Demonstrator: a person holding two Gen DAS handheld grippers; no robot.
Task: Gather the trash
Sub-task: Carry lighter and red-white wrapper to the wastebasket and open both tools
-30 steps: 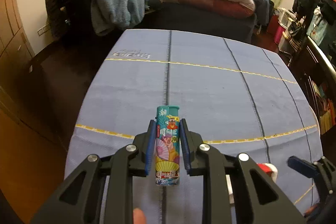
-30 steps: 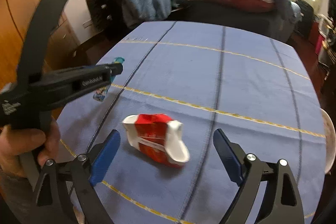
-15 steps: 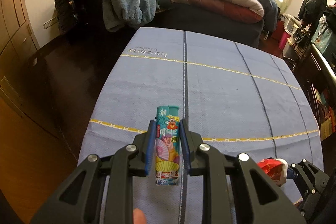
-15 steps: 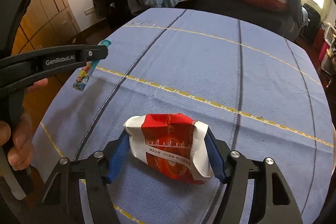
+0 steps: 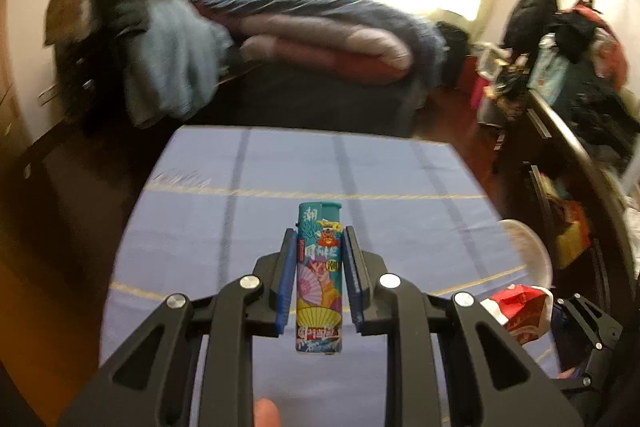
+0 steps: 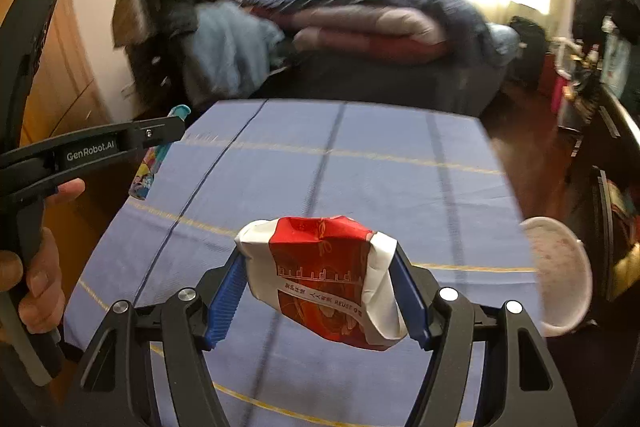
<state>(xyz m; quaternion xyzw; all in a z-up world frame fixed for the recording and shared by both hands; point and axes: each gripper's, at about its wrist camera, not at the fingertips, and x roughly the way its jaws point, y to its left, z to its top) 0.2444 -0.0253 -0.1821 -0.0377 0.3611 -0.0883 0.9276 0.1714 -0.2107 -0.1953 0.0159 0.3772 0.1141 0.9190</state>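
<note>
My left gripper (image 5: 319, 275) is shut on a teal lighter (image 5: 320, 275) with a colourful print, held upright above the blue tablecloth (image 5: 280, 195). My right gripper (image 6: 320, 291) is shut on a crumpled red and white packet (image 6: 324, 275), lifted above the cloth. In the right wrist view the left gripper (image 6: 160, 139) is at the left with the lighter (image 6: 148, 171) in it. In the left wrist view the packet (image 5: 520, 307) shows at the lower right.
A pale round bowl (image 6: 560, 275) sits at the table's right edge and shows in the left wrist view (image 5: 524, 251). A bed with folded quilts (image 5: 320, 43) lies beyond the table. A cluttered dark sideboard (image 5: 568, 147) stands on the right.
My right gripper closed on the red and white packet and lifted it off the cloth. Both grippers rose and tilted up; the left one still holds the lighter.
</note>
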